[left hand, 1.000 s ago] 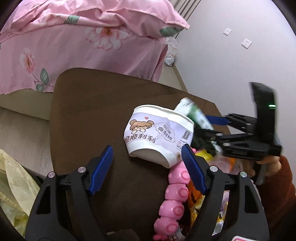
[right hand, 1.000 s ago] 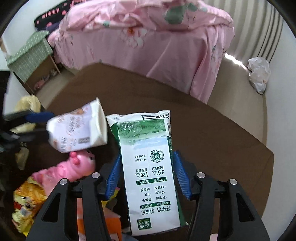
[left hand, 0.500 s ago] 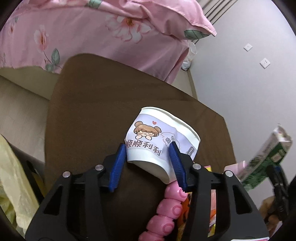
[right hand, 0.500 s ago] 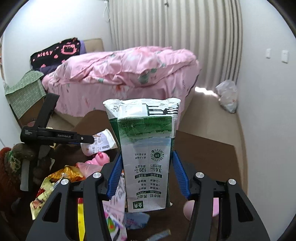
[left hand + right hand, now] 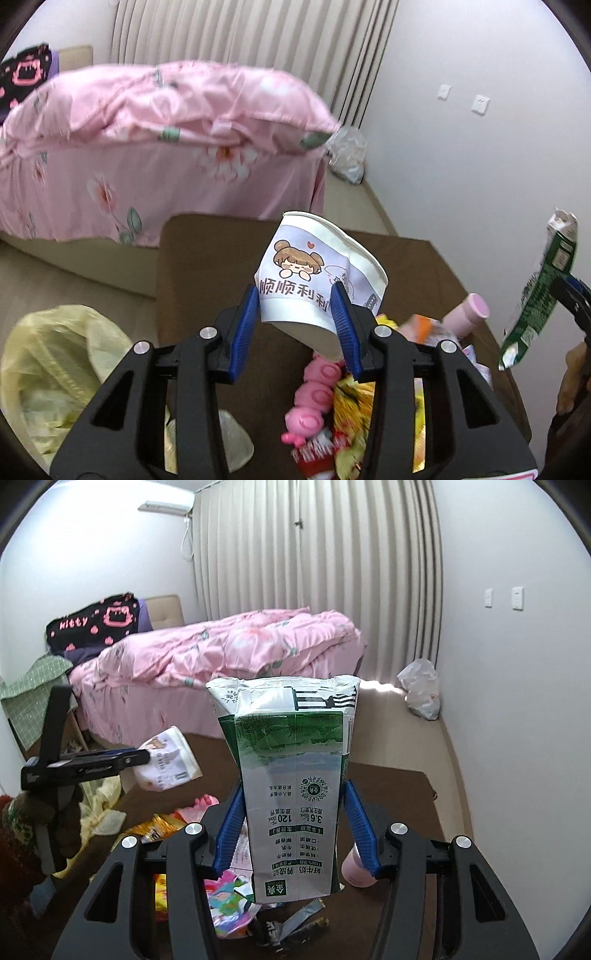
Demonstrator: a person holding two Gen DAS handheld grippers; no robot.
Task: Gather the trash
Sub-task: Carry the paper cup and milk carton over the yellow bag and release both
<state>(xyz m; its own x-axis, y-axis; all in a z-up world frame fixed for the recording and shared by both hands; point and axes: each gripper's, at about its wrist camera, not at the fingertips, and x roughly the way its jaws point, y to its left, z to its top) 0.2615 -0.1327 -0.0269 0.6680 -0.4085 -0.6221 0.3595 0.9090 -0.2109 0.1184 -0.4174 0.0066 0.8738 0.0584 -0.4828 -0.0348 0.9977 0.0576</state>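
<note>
Left hand-held gripper gripping paper cup, cartoon girl and "顺顺利利" printed, held tilted above brown worktop. Right hand-held gripper clamping green-white milk carton, upside-down text reading "3.6", "120", "好牛奶". Snack wrappers lying on worktop below. Black "Kitty" blanket lying on bed.

Count: one paper cup, one milk carton, one yellow bin bag, one pink bottle (loose wrappers blurred, uncounted).
</note>
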